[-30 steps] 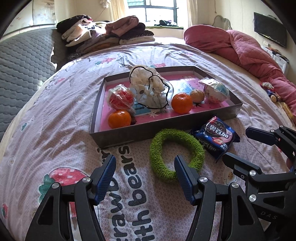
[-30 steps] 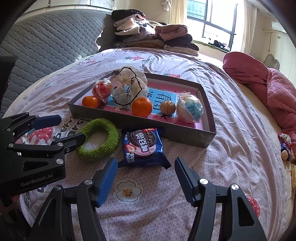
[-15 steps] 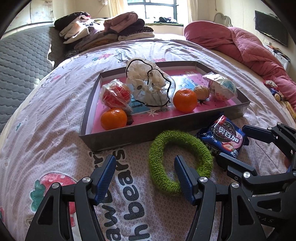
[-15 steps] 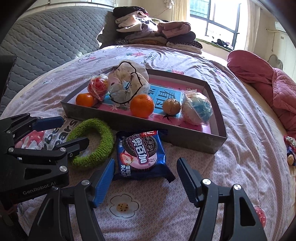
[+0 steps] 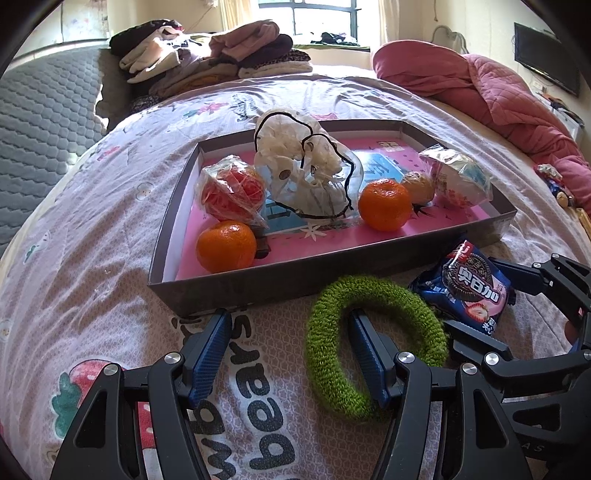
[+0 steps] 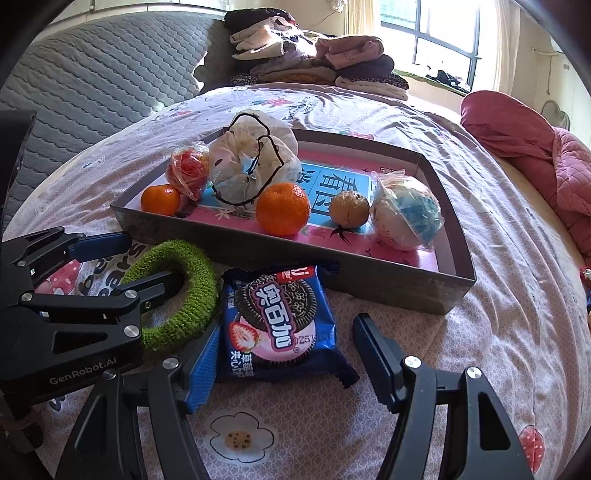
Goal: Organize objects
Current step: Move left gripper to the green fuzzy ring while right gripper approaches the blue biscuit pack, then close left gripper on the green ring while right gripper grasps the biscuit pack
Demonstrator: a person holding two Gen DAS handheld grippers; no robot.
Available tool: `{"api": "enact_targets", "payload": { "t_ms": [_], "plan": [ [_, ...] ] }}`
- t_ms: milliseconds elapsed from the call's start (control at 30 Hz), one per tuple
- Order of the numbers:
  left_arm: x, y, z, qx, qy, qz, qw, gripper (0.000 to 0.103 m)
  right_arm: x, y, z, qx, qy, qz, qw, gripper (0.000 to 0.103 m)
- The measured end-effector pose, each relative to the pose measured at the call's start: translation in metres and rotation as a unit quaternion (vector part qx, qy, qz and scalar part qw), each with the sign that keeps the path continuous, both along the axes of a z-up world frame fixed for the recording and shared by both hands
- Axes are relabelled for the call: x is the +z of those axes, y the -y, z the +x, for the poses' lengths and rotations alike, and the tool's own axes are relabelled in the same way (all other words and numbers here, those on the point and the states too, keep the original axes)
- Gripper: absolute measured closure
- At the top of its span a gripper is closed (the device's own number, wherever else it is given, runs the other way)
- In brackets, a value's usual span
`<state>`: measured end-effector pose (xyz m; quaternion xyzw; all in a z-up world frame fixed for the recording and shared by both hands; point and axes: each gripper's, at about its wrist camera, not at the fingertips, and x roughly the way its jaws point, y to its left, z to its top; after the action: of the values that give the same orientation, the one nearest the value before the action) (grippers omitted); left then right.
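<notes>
Jaws open over a printed bedspread (image 5: 92, 229) near a window (image 5: 310, 18).

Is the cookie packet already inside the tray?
No: in the right wrist view the cookie packet lies on the bedspread in front of the tray, outside its near wall, between the open right gripper fingers.

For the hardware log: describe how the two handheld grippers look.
Both are matte black, angular linkage frames with silver rivets and ribbed blue finger pads. The left gripper carries white "GenRobot.AI" lettering; the right gripper looks the same build. No cables or sleeves are visible.
</notes>
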<state>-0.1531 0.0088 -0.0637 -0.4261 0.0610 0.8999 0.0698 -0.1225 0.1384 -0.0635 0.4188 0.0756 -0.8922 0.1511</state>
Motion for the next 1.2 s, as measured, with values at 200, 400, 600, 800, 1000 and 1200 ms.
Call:
{"api": "enact_targets", "payload": {
  "t_ms": [200, 400, 600, 800, 1000, 1200],
  "plan": [
    [-0.002, 0.001, -0.004, 0.000, -0.001, 0.005, 1.0000, 0.036, -0.001, 0.000, -0.003, 0.004, 0.001, -0.004, 1.000, 0.036],
    [-0.003, 0.002, -0.007, -0.001, -0.001, 0.010, 1.0000, 0.037, 0.000, 0.002, -0.005, 0.010, 0.001, -0.005, 1.000, 0.042],
    [-0.003, -0.001, -0.007, -0.009, -0.001, 0.016, 0.9998, 0.048, 0.001, 0.006, -0.003, 0.014, -0.005, 0.001, 1.000, 0.047],
    [-0.004, -0.006, -0.004, -0.020, 0.000, 0.025, 0.9995, 0.065, 0.002, 0.007, 0.002, 0.012, -0.015, 0.008, 1.000, 0.051],
    [-0.003, -0.012, -0.001, -0.031, -0.001, 0.029, 0.9991, 0.084, 0.003, 0.005, 0.004, 0.008, -0.016, 0.001, 1.000, 0.051],
    [-0.003, -0.013, 0.000, -0.032, -0.001, 0.029, 0.9991, 0.090, 0.003, 0.002, 0.007, 0.003, -0.015, -0.009, 1.000, 0.051]
  ]
}}
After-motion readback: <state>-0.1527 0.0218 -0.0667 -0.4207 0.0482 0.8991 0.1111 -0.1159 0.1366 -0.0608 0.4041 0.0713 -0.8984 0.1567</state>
